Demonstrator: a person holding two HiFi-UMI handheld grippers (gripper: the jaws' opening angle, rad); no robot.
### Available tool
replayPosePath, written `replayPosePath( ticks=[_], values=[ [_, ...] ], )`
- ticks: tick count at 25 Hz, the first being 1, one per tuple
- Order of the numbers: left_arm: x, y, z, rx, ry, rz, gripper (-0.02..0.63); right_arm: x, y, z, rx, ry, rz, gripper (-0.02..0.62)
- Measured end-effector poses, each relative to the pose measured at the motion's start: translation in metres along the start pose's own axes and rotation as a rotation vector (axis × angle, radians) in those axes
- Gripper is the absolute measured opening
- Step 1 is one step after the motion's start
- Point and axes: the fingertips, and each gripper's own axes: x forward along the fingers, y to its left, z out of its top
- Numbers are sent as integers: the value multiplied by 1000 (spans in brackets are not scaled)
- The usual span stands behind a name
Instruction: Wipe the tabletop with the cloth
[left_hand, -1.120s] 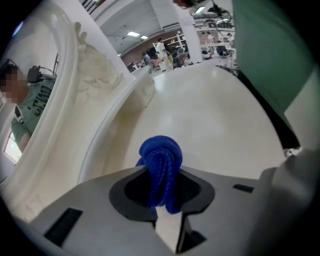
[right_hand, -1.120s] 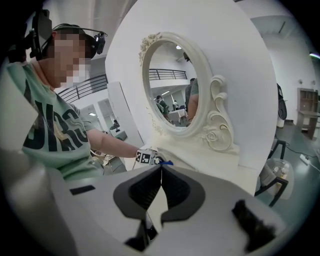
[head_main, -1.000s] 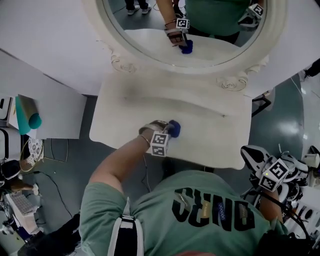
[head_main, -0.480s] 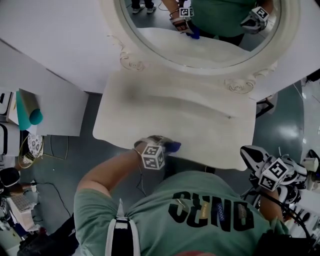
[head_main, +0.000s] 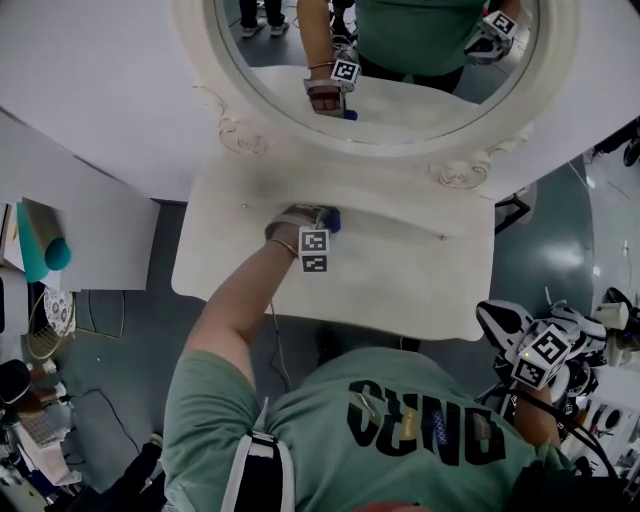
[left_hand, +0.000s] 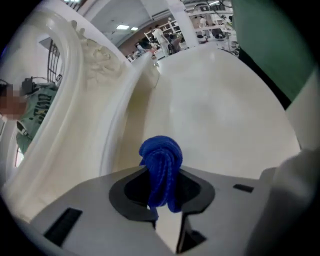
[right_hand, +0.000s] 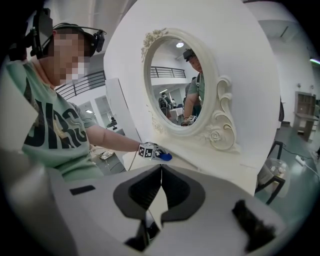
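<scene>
A bunched blue cloth (left_hand: 161, 167) is clamped between the jaws of my left gripper (left_hand: 165, 192), which is shut on it. In the head view the left gripper (head_main: 322, 222) presses the cloth (head_main: 332, 219) onto the cream tabletop (head_main: 400, 270), left of centre and near the mirror's base. The right gripper view shows the same blue cloth (right_hand: 165, 156) on the table's surface. My right gripper (head_main: 520, 335) hangs off the table at the lower right, beside my body. Its jaws are closed together with nothing between them (right_hand: 160, 192).
An oval mirror in a carved cream frame (head_main: 455, 172) stands along the table's back edge, against a white wall (head_main: 100, 90). Left of the table is a white side surface (head_main: 110, 230) with a teal object (head_main: 45, 250). A dark chair (head_main: 515, 210) stands at the right.
My left gripper has carried the cloth from the table's front edge up toward the mirror's base, across the tabletop. The right gripper has stayed by my side.
</scene>
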Motion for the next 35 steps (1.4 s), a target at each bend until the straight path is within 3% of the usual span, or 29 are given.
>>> replayPosePath(
  ticks=[3, 5, 9, 13, 16, 18, 21, 23, 25, 28, 32, 35],
  values=[
    [5, -5, -3, -105, -17, -5, 103, -1, -3, -2, -1, 6, 4, 12],
    [-7, -26, 5, -85, -46, -42, 103, -1, -4, 1, -7, 2, 7, 12],
    [-60, -136, 16, 16, -143, -197, 103, 4, -3, 10, -22, -15, 25, 12],
    [-129, -258, 13, 32, -190, -382, 103, 12, -1, 15, -34, -21, 52, 12],
    [-147, -307, 13, 21, -198, -468, 103, 21, 2, 17, -38, -19, 66, 12],
    [-143, -290, 19, -68, -229, -431, 103, 27, 6, 19, -45, -16, 76, 12],
    [-119, -181, 18, -223, -247, -235, 103, 31, 12, 22, -44, -17, 76, 12],
    [-92, -98, 3, -225, -202, -82, 103, 33, 15, 22, -43, -14, 71, 12],
    [-61, -43, -22, -195, -123, 4, 103, 35, 20, 22, -48, -7, 69, 12],
    [-34, 4, -44, -161, -44, 47, 103, 32, 22, 20, -43, -4, 54, 12],
    [-13, 3, -48, -82, 14, 28, 103, 24, 16, 14, -16, -6, 23, 12],
    [-4, 2, -51, -145, 18, 22, 103, 24, 15, 13, -13, -9, 27, 12]
  ],
)
